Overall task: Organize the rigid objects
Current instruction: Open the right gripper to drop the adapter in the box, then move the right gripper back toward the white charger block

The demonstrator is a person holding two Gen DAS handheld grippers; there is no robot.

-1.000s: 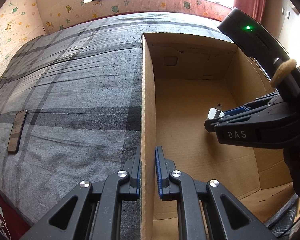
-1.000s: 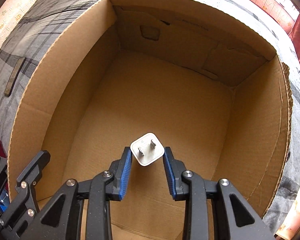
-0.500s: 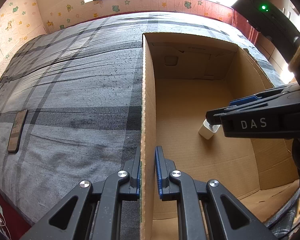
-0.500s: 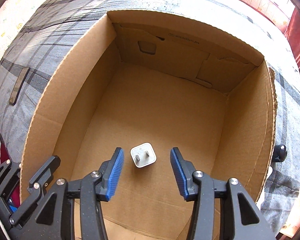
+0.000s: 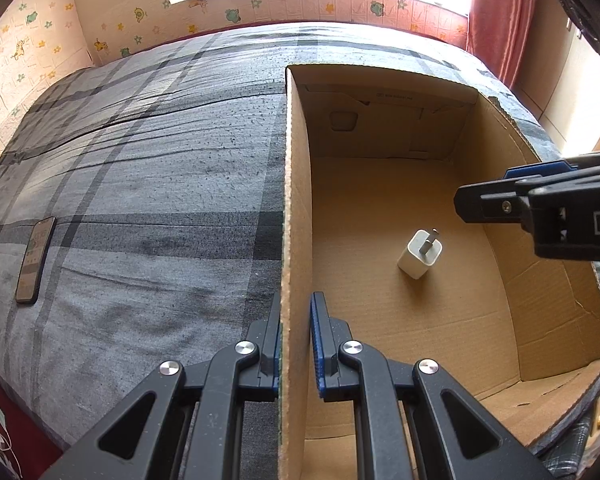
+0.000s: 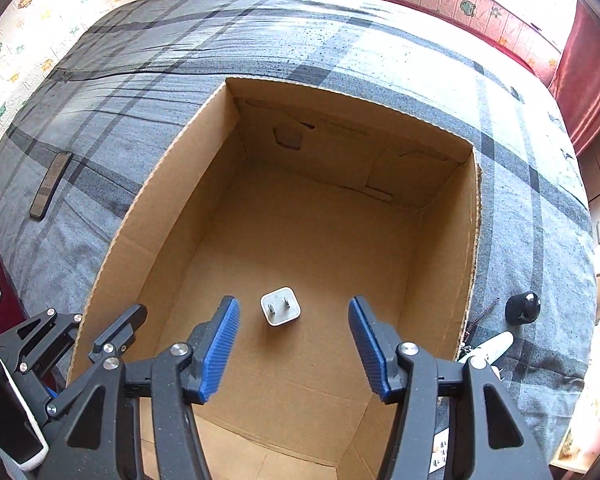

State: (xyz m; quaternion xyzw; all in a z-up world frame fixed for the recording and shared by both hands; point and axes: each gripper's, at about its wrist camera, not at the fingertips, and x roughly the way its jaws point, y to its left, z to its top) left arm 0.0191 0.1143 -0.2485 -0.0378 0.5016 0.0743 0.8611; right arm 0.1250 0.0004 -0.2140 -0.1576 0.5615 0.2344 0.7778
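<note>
A white plug adapter [image 6: 280, 306] [image 5: 419, 253] lies on the floor of an open cardboard box [image 6: 168, 184], prongs up. My right gripper [image 6: 294, 342] hangs above it with its jaws opening wide; nothing is between the blue pads, and the adapter lies well below them. In the left wrist view the right gripper's fingers [image 5: 500, 204] reach in over the box from the right. My left gripper [image 5: 296, 340] is shut on the box's left wall [image 5: 296, 216], one finger outside and one inside.
The box sits on a bed with a grey plaid cover [image 5: 140, 184]. A dark phone [image 5: 35, 259] [image 6: 50, 185] lies on the cover at far left. Right of the box lie a black round object [image 6: 522, 308] and a white object [image 6: 488, 350].
The right gripper let go of the adapter, which dropped to the box floor. Its jaws spread wider and it rose out of the box. The left gripper kept its hold on the wall.
</note>
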